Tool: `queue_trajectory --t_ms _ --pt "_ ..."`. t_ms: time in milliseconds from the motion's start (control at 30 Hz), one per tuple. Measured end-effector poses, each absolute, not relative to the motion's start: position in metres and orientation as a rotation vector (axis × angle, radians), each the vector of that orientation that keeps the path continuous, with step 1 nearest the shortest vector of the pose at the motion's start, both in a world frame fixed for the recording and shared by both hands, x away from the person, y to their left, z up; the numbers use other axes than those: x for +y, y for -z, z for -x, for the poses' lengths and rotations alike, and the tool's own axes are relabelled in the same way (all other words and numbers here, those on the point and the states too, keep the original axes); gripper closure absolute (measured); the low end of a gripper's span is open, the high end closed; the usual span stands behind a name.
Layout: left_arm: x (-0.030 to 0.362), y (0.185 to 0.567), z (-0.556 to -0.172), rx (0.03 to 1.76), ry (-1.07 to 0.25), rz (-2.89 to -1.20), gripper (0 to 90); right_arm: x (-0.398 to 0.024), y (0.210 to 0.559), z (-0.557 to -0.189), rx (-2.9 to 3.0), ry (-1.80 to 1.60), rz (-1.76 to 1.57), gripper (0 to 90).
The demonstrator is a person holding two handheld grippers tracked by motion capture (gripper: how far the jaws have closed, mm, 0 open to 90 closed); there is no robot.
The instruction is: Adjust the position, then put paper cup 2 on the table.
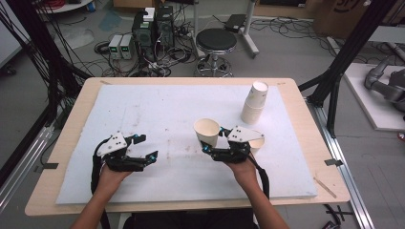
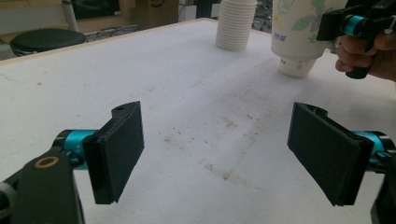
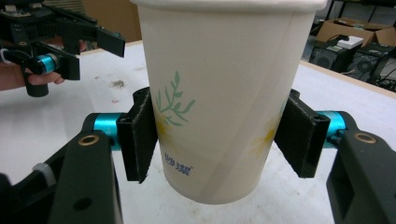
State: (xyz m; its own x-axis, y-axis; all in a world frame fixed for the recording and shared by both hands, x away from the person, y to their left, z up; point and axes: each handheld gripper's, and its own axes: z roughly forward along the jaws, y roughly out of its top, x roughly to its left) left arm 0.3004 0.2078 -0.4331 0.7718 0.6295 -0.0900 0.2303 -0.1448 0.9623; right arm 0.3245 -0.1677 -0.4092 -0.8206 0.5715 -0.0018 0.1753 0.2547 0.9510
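My right gripper (image 1: 213, 140) (image 3: 219, 135) is shut on a white paper cup (image 1: 206, 131) (image 3: 219, 93) printed with green leaves. Its pads (image 3: 140, 135) press the cup's two sides, and the cup is upright with its base a little above the white board (image 1: 157, 109). In the left gripper view, this cup (image 2: 299, 28) shows at the top right. A second paper cup (image 1: 257, 145) stands just right of the right hand. My left gripper (image 1: 147, 147) (image 2: 217, 149) is open over the board at the left, with nothing between its jaws.
A stack of paper cups (image 1: 253, 102) (image 2: 236, 23) stands at the board's far right. The board lies on a wooden table (image 1: 71, 124). Beyond the table, a round stool (image 1: 216, 40) and electronics with cables sit on the floor.
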Motion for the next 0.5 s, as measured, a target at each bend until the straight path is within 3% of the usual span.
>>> queue_trajectory --t_ms 500 --pt "0.213 0.431 -0.304 0.682 -0.424 -1.715 18.8 -0.138 0.407 -0.346 2.195 -1.557 -0.705 36.7"
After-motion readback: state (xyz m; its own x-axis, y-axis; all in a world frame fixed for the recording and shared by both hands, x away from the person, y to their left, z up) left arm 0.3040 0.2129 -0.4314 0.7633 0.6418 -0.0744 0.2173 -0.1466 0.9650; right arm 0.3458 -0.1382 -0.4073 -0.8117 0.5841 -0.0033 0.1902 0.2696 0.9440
